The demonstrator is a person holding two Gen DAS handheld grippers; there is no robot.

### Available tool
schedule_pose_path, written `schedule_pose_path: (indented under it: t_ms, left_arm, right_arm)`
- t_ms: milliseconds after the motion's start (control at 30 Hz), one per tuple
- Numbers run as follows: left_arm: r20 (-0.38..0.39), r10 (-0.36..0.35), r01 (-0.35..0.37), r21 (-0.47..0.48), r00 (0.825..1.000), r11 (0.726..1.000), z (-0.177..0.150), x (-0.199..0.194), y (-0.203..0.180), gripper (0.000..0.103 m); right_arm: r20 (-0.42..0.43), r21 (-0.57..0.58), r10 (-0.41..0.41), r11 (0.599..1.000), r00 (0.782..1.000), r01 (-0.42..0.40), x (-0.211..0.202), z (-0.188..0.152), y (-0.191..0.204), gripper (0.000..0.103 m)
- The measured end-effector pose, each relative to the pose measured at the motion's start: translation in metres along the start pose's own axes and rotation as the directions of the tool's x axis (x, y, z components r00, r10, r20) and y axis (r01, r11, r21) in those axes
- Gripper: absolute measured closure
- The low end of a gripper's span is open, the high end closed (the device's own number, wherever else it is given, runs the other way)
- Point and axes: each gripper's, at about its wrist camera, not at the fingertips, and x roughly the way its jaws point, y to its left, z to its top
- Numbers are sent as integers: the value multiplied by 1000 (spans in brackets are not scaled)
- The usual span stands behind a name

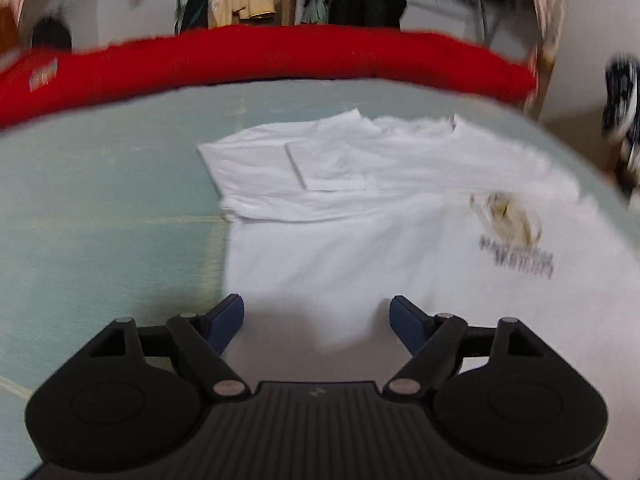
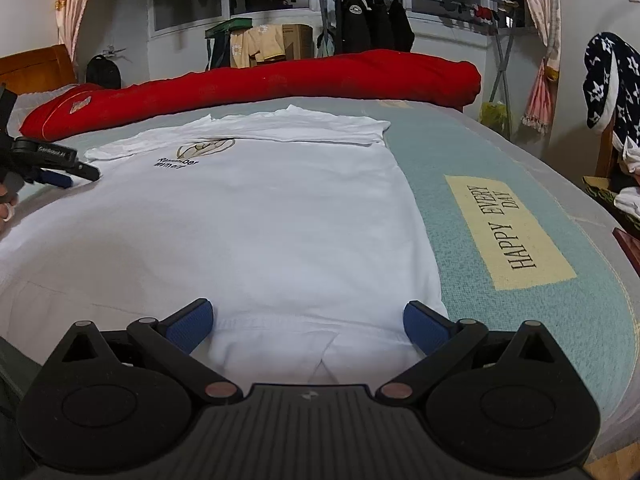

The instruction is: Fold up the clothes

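A white T-shirt with a small chest print lies flat on the bed, its sleeves folded inward at the far end. In the left wrist view the shirt fills the middle and right, blurred. My left gripper is open and empty over the shirt's left edge; it also shows in the right wrist view at the far left. My right gripper is open and empty, its jaws wide either side of the shirt's near hem corner.
The bed cover is pale green with a "HAPPY EVERY DAY" patch. A red bolster lies along the far edge. Dark jackets hang behind. A star-patterned cloth hangs at the right.
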Motion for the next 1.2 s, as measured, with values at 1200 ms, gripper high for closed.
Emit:
schedule_pose_path:
  t_ms: [1200]
  left_arm:
    - [48,-183,184,-5,982,983,-118,-153,-10,20]
  right_arm:
    - [27,19,-22,1000,999,21,0,-3,2,0]
